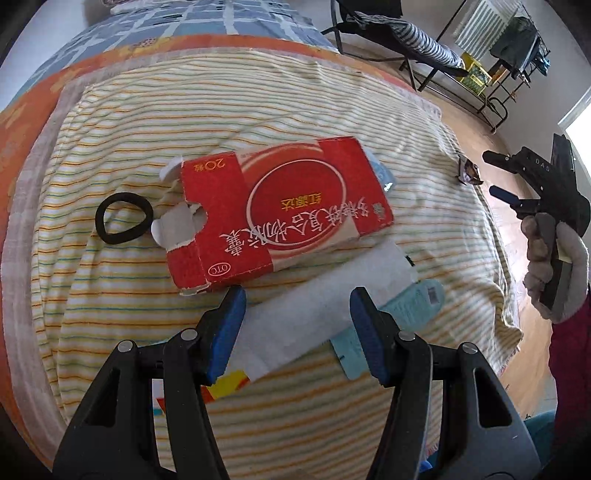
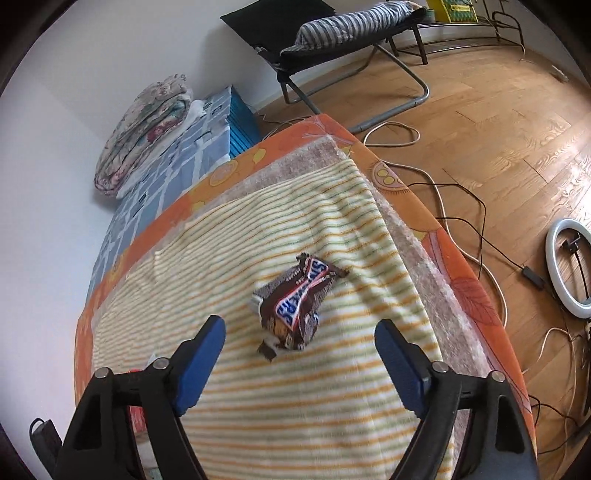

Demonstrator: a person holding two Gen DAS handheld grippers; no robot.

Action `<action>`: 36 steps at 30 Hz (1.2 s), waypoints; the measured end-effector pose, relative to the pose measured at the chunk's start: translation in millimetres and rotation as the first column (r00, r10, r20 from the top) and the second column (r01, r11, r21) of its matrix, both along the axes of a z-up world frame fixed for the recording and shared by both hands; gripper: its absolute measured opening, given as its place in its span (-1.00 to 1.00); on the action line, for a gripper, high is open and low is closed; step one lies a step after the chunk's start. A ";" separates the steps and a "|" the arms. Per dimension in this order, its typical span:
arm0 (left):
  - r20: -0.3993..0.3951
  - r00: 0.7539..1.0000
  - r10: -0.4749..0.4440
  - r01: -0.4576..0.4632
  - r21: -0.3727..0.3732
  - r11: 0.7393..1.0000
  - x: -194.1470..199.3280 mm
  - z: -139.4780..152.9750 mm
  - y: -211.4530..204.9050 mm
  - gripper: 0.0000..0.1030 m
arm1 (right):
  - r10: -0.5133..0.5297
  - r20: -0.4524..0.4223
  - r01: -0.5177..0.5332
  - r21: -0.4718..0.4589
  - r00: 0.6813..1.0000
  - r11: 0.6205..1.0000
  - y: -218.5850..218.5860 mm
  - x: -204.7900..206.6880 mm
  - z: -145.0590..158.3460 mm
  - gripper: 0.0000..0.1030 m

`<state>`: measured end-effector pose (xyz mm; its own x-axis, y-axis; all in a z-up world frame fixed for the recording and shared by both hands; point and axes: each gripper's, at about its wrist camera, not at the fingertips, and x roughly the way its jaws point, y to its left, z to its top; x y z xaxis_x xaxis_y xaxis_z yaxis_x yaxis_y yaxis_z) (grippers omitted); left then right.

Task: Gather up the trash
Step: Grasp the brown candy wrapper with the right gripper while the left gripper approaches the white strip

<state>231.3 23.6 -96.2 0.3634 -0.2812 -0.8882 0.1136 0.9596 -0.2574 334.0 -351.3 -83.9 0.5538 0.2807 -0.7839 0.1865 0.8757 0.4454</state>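
My left gripper hangs with jaws half open over white paper; my right gripper gapes, empty, short of the candy wrapper.

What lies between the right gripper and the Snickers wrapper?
Only bare striped blanket, seen in the right wrist view, separates the open right gripper from the Snickers wrapper.

We see a bed covered by a striped blanket over an orange sheet. A black hair tie lies on the blanket. Beyond the bed, a folding chair, cables and a ring light occupy the wooden floor.
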 end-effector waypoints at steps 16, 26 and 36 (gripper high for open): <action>-0.033 0.983 -0.178 0.181 0.115 0.977 -23.3 -5.2 -25.2 0.17 | 0.003 -0.017 -0.004 -0.030 1.000 1.000 7.8 21.1 -16.1 0.33; -0.008 0.990 -0.143 0.142 0.173 0.974 -25.1 -6.5 -26.9 -0.26 | 0.112 -0.017 -0.113 -0.161 0.994 0.980 41.2 23.1 -12.6 -0.30; 0.010 0.991 -0.131 0.128 0.166 0.978 -31.2 0.2 -24.3 -0.57 | 0.179 0.051 -0.167 -0.189 0.982 0.968 51.1 -2.5 13.2 -0.59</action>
<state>200.1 -0.7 -96.0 0.3524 -0.1780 -0.9187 0.2433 0.9654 -0.0937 331.5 -300.2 -70.7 0.5624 0.2318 -0.7937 0.0000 0.9599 0.2804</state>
